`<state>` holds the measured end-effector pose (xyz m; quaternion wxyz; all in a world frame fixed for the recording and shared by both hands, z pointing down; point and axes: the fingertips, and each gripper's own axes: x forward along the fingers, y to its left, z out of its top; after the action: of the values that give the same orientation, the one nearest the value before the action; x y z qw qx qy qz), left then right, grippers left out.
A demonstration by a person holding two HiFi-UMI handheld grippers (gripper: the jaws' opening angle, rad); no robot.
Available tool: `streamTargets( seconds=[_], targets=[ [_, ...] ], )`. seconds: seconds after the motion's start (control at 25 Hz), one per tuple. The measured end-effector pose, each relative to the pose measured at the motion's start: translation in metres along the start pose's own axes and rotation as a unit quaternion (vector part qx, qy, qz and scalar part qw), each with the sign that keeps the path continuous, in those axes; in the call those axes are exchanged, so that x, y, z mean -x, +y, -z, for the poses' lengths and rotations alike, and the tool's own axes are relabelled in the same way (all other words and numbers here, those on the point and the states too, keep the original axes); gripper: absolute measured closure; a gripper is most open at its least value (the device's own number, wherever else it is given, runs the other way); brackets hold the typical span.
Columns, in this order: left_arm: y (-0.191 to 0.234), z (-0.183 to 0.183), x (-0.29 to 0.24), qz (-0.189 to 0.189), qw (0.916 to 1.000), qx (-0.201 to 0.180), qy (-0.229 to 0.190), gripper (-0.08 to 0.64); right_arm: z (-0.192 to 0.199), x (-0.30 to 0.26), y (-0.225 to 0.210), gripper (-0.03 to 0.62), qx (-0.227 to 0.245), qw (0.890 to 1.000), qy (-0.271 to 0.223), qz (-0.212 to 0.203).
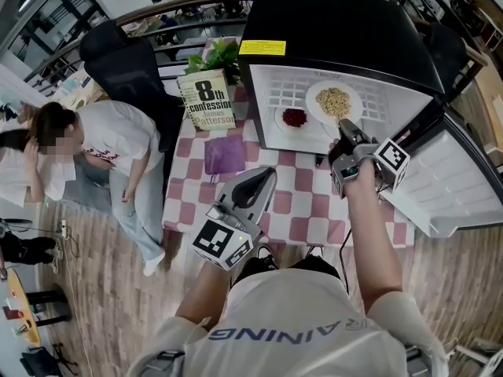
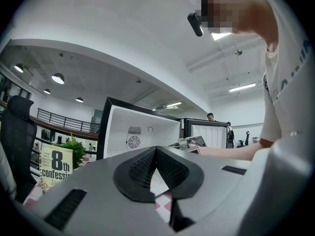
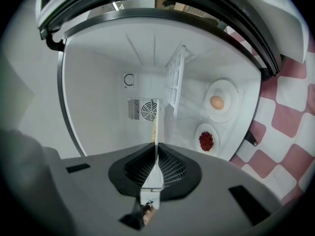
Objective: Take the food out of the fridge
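Our right gripper (image 3: pixel 156 146) is closed on the near rim of the plate of noodles (image 1: pixel 313 104). In the right gripper view we see this plate edge-on, thin and white, pressed between the two pads. The plate is inside the open fridge (image 1: pixel 338 30), at its right side, over the wire shelf (image 1: pixel 279 93). Whether it rests on the shelf or is lifted from it, we cannot tell.

We judge the main danger to be the grip itself. We hold only a narrow piece of smooth rim, and all the weight lies on the far side of the pads. So the plate may dip at its far edge and the noodles (image 1: pixel 335 100) may slide off, or the rim may slip out. A quick pull would make this worse. The far edge could also catch on the wire shelf if we draw the plate out too low.

On the other side of the shelf lie a small plate of red food (image 1: pixel 280 118) and a plate with an egg-like thing (image 3: pixel 229 91); spilled noodles could land on them. The fridge door (image 1: pixel 448 187) stands open at the right, near our forearm, which could knock it.

Our left gripper (image 1: pixel 269 173) hangs over the checked tablecloth (image 1: pixel 299 199), closed and empty, well apart from the plate and no support to it.
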<state>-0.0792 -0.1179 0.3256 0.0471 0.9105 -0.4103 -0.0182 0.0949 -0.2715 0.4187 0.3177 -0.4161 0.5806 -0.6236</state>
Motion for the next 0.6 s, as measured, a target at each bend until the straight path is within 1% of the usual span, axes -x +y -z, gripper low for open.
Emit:
streamTargets(
  seconds=[0.2, 0.4, 0.6],
  targets=[
    [-0.006, 0.0, -0.002, 0.008, 1.0, 0.0, -0.003, 0.552, 0.018, 0.028, 0.009, 0.558, 0.012, 0.999, 0.029, -0.02],
    [-0.014, 0.006, -0.008, 0.024, 0.9997, 0.005, 0.001, 0.552, 0.032, 0.073, 0.008, 0.558, 0.016, 0.997, 0.061, -0.041],
    [-0.03, 0.013, -0.022, 0.052, 0.9986, 0.007, 0.008, 0.552, 0.039, 0.115, -0.005, 0.558, 0.049, 0.995, 0.073, -0.047]
  ],
)
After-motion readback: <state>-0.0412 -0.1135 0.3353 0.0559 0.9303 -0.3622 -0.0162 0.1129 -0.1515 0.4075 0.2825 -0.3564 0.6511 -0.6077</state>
